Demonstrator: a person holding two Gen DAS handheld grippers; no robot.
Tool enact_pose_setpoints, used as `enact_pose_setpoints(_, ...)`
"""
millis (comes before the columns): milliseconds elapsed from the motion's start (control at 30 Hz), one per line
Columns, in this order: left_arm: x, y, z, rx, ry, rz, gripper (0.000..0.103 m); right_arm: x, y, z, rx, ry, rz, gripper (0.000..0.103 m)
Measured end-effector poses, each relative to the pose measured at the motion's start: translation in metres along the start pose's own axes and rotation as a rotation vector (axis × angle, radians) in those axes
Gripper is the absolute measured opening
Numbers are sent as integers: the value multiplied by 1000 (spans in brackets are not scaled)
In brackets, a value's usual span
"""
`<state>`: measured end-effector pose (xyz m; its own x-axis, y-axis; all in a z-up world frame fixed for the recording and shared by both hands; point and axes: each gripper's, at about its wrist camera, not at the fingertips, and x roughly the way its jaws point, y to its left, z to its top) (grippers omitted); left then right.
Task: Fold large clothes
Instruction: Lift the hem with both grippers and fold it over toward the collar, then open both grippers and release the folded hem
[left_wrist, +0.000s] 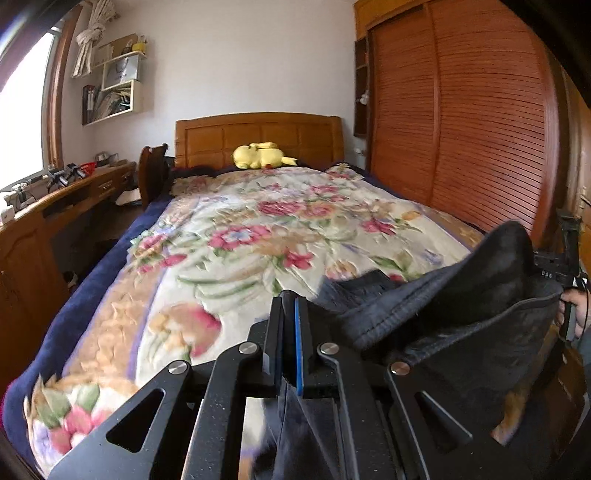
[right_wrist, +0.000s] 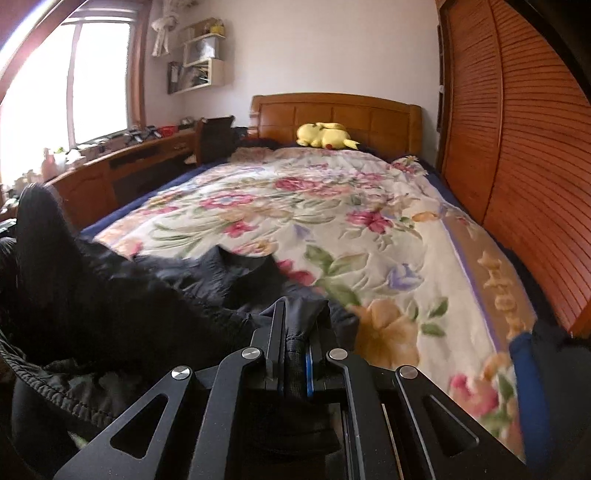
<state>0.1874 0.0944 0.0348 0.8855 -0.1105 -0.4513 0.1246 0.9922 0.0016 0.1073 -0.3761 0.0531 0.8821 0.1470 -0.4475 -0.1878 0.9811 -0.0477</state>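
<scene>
A large dark grey garment (left_wrist: 461, 314) is held up between both grippers over the near end of the bed. My left gripper (left_wrist: 290, 306) is shut on one edge of it; the cloth hangs down between the fingers. My right gripper (right_wrist: 297, 314) is shut on another edge of the garment (right_wrist: 129, 295), which spreads to the left and drapes onto the floral blanket (right_wrist: 332, 221). The right gripper and the hand holding it also show at the right edge of the left wrist view (left_wrist: 569, 280).
The bed has a floral blanket (left_wrist: 258, 236), a wooden headboard (left_wrist: 258, 136) and a yellow plush toy (left_wrist: 258, 155) by the pillows. A slatted wooden wardrobe (left_wrist: 480, 129) runs along the right. A wooden desk (left_wrist: 55, 206) and chair (left_wrist: 153, 173) stand on the left under the window.
</scene>
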Motion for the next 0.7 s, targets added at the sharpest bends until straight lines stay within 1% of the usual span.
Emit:
enact_pose_setpoints(33,9,2,9,13,-12,34,5,12,-3,10,9,-7,-13,7)
enact_pose_setpoints(100,26,5,27,19,-26,76,5,39,-7,31,19,-17,-48,7)
enact_pose_setpoints(133,33,6,31,19,-26,82,5,51,-9,41,25,-19,-71,7)
enact_pose_setpoints(200,56,8,44,12,-4,68,5,73,-11,59,35,-23,-84,7)
enact_pose_setpoints(267,81,6,51,26,9,105,5,96,-6,70,32,-9,-121,7)
enact_pose_setpoints(333,99,5,52,33,26,120,5,115,-2,73,45,18,-130,7)
enact_pose_setpoints(433,122,7,48,18,70,111,6,137,7,69,58,53,-115,8)
enact_pose_setpoints(533,131,5,42,19,75,69,6,146,19,64,32,82,-106,12)
enact_pose_setpoints(567,132,2,37,24,87,58,10,147,22,63,21,82,-100,14)
enact_pose_setpoints(633,131,-3,36,38,81,41,11,145,27,62,13,89,-102,17)
enact_pose_setpoints(700,124,-8,33,46,77,30,25,136,26,65,34,73,-111,29)
